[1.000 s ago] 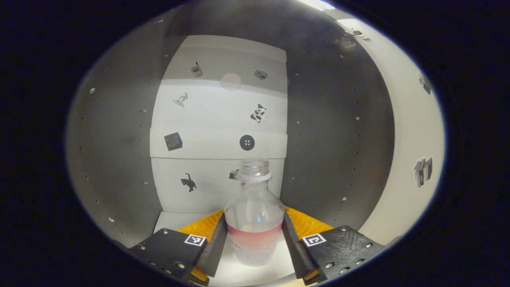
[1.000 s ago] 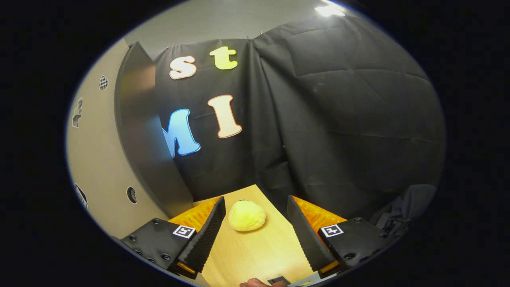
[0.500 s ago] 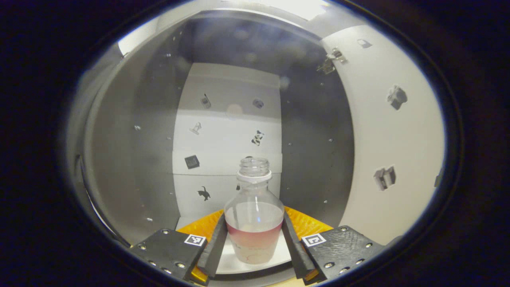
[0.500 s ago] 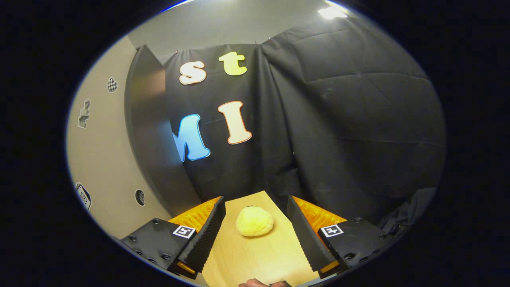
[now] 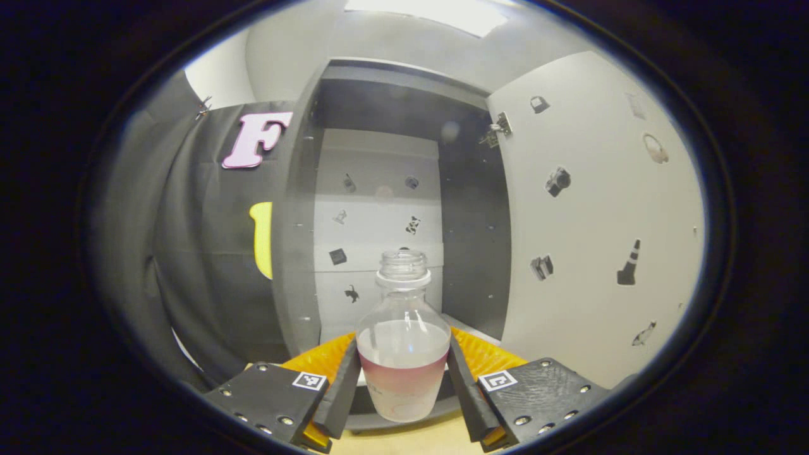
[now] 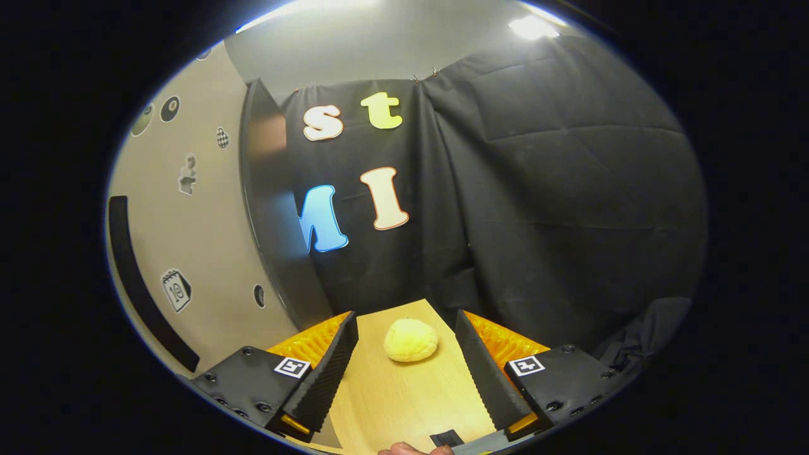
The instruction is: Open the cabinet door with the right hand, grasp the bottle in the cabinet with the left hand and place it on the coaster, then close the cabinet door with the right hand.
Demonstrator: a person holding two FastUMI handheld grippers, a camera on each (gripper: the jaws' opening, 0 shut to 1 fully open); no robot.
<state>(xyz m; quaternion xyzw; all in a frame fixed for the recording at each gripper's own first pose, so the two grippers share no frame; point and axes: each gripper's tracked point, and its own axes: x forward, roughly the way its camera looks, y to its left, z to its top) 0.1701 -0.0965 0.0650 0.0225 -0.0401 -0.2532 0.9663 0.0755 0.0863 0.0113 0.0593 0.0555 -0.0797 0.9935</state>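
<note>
Clear plastic: uncapped see-through bottle point(image 5: 403, 341) w/ pale pink liquid low down, upright, out front of the open grey cabinet point(image 5: 379, 208), its white door point(image 5: 588, 221) swung right.
L tool: left gripper point(image 5: 403, 385) clamps the bottle's lower body, a finger each side.
Handling: prob. light, smooth, thin wall may flex; no cap, so keep upright. Grip low on the wide body seems right.
R tool: right gripper point(image 6: 404, 373) jaws wide, nothing held, over wood tabletop point(image 6: 404, 404) near a pale yellow round lump point(image 6: 411, 340).
Coaster: can't tell where.
</note>
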